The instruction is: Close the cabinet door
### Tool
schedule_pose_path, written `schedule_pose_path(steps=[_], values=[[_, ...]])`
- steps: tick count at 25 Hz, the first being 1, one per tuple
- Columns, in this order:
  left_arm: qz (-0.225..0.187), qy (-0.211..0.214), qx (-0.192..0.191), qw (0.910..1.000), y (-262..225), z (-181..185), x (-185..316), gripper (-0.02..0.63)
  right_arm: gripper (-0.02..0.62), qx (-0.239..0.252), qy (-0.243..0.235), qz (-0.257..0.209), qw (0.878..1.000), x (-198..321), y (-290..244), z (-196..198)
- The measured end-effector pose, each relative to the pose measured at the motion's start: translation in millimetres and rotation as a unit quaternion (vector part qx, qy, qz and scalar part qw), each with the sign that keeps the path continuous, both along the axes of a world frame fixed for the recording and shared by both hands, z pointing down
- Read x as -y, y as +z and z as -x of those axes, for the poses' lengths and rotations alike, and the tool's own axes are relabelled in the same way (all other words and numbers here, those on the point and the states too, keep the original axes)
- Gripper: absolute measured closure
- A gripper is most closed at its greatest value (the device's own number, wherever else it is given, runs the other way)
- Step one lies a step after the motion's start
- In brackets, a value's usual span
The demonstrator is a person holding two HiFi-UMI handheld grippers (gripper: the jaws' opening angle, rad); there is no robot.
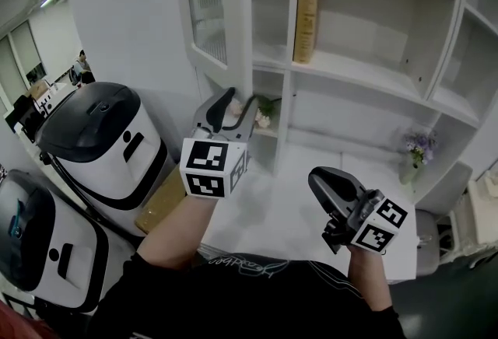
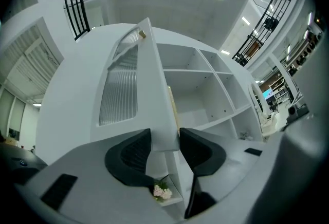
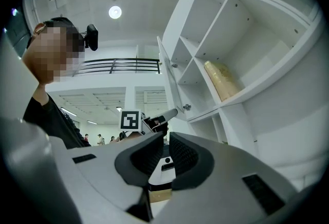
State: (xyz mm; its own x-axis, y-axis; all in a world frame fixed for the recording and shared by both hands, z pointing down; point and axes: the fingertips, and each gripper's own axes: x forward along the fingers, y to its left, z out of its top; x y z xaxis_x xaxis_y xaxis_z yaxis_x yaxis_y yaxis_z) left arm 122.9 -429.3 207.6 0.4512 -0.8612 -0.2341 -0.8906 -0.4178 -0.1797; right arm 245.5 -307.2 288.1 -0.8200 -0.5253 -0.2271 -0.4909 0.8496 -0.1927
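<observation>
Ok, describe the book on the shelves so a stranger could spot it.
Find the white shelf unit with the open cabinet door. Just right of that door, an upper compartment holds a tall tan book, upright at its left wall. It is the only book in sight.

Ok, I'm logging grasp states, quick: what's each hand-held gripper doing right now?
Left hand-held gripper: closed on the lower edge of the cabinet door.
Right hand-held gripper: jaws slightly apart, holding nothing.
</observation>
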Motion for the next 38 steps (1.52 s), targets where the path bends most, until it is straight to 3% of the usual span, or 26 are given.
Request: schedule_pose_path(steps=[13,38], values=[[0.006,-0.016,0.016,0.9997,0.8,-38.7,36.6,0.411,0.538,0.012,0.022,0.007,1.000,14.7,4.8,-54.0],[0.017,-0.001,0.046,0.9988,2.0,-82.4,103.9,0.426,0.538,0.021,0.079,0.020,0.996,54.6,22.2,-101.7]])
